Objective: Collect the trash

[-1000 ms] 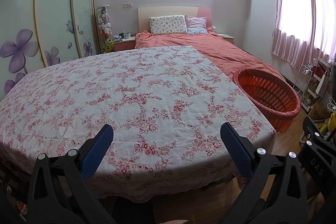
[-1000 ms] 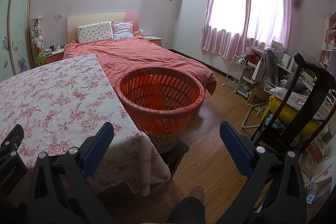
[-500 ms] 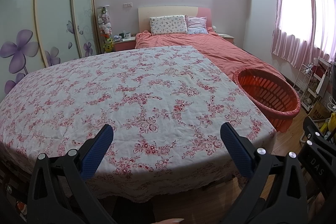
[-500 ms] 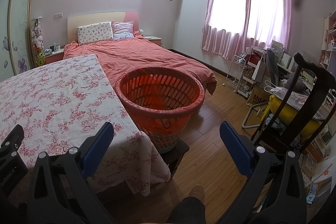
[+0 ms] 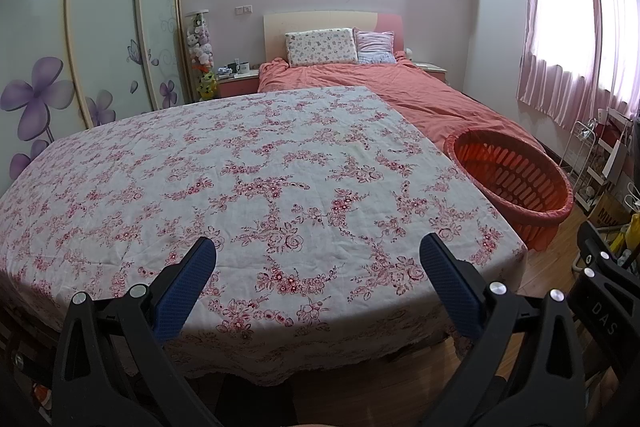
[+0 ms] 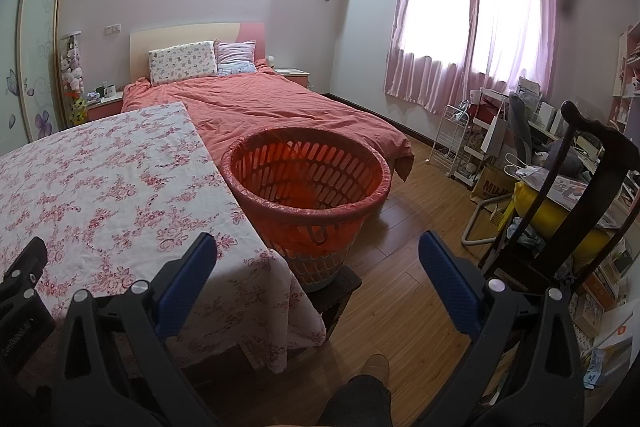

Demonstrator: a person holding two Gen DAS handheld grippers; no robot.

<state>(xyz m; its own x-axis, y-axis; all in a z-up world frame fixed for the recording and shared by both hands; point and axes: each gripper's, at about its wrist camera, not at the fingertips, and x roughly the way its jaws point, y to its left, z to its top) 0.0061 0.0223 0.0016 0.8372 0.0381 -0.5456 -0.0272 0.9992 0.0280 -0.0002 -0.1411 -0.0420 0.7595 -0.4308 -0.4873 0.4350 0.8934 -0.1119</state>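
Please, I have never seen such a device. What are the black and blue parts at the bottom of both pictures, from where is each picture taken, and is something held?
They are two hand-held grippers with cameras looking forward along blue-padded fingers. One picture comes from the left gripper, facing the table with a floral cloth; nothing lies on it. The other comes from the right gripper, facing the orange basket beside the table. Both are open and hold nothing.

One basket [image 6: 306,183], one table [image 5: 240,187], one bed [image 6: 280,107], two pillows [image 5: 322,47].
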